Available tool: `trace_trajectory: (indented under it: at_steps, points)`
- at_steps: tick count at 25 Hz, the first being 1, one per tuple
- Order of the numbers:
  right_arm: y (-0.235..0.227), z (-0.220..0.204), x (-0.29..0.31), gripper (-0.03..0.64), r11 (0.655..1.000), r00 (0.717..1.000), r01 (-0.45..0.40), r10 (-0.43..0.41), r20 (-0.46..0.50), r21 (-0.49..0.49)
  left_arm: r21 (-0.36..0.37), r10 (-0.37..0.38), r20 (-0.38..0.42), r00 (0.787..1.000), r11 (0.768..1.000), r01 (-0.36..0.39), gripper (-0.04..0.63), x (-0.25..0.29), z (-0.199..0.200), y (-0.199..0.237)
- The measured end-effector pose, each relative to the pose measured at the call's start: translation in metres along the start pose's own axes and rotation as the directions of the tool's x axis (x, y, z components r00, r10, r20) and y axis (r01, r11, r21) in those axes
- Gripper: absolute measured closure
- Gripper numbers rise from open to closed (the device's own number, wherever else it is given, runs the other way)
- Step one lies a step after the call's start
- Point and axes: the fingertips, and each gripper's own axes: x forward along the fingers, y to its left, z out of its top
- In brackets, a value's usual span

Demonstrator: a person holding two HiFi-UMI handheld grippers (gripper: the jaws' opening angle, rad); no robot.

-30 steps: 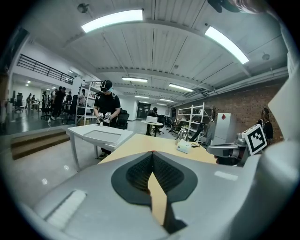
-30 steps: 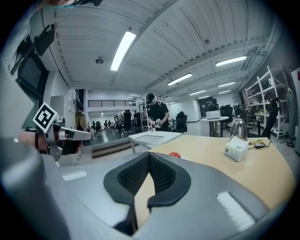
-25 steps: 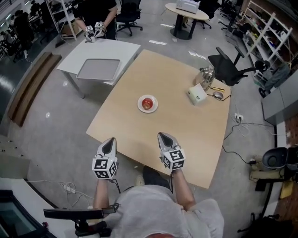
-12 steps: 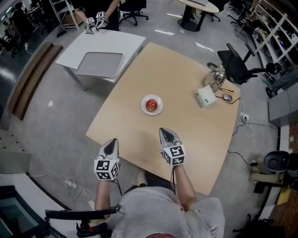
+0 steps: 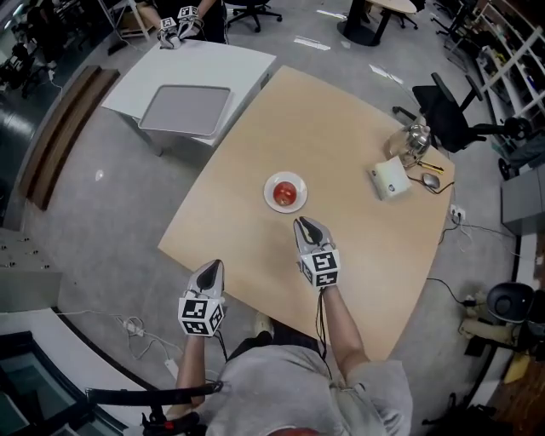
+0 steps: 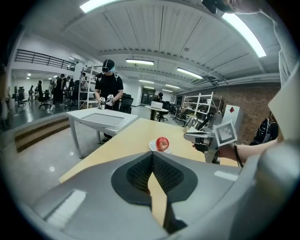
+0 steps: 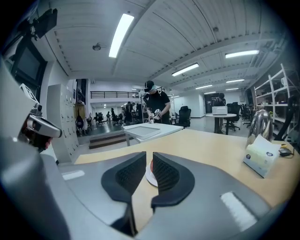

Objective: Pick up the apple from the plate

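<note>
A red apple [image 5: 287, 194] lies on a small white plate [image 5: 272, 182] near the middle of the tan table [image 5: 341, 119]. My right gripper [image 5: 306, 224] hovers over the table just short of the plate and points at it. Its jaws are opening, with a narrow gap and nothing between them. In the right gripper view only a red sliver of the apple [image 7: 151, 165] and a bit of plate [image 7: 151, 178] show through that gap. My left gripper [image 5: 213, 267] hangs at the table's near edge, shut and empty. In its view the apple [image 6: 162, 143] sits ahead, with the right gripper [image 6: 193, 136] beside it.
A white box [image 5: 391, 179], a metal kettle [image 5: 414, 138] and a mouse [image 5: 432, 180] sit at the table's far right corner, with a black chair [image 5: 450, 109] behind. A white table with a grey tray [image 5: 186, 110] stands to the left, and a person [image 5: 180, 17] holding grippers stands beyond it.
My right gripper has moved forward over the table to just short of the plate. The left gripper has come forward a little and sunk toward the table's near edge.
</note>
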Motion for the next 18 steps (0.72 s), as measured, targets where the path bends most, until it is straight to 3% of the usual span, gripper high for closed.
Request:
trace_trajectory:
  at_steps: [7,18]
  points:
    - [-0.018,-0.019,0.043,0.484,1.000,0.997,-0.008,0.007,-0.071,-0.012,-0.024,0.032,-0.025,0.999,0.999,-0.033,0.575,0.002,-0.007,0.010]
    - [-0.033,-0.039,0.081,0.404,1.000,0.994,-0.010,0.008,-0.111,-0.019,-0.058,0.084,-0.044,0.995,0.995,-0.087,0.575,0.001,-0.015,0.020]
